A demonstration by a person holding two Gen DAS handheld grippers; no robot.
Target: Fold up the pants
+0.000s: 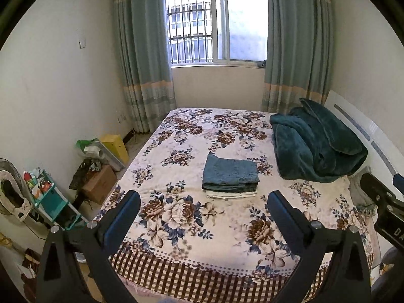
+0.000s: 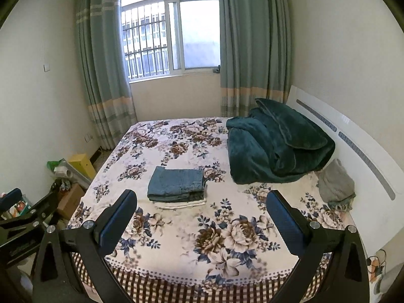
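Observation:
Folded blue jeans [image 1: 231, 173] lie on top of a folded pale garment [image 1: 231, 195] in the middle of the floral bed [image 1: 176, 227]. The stack also shows in the right wrist view [image 2: 176, 183]. My left gripper [image 1: 203, 217] is open and empty, held above the bed's near end, short of the stack. My right gripper [image 2: 202, 217] is open and empty, also back from the stack. The right gripper shows at the right edge of the left wrist view [image 1: 383, 202]; the left gripper shows at the left edge of the right wrist view [image 2: 22, 217].
A dark green blanket [image 2: 275, 149] is heaped at the bed's right by the white headboard [image 2: 353, 146], with a grey cloth [image 2: 335, 184] beside it. Boxes [image 1: 101, 184] and a teal shelf [image 1: 53, 202] stand on the floor at left. Window and curtains lie beyond.

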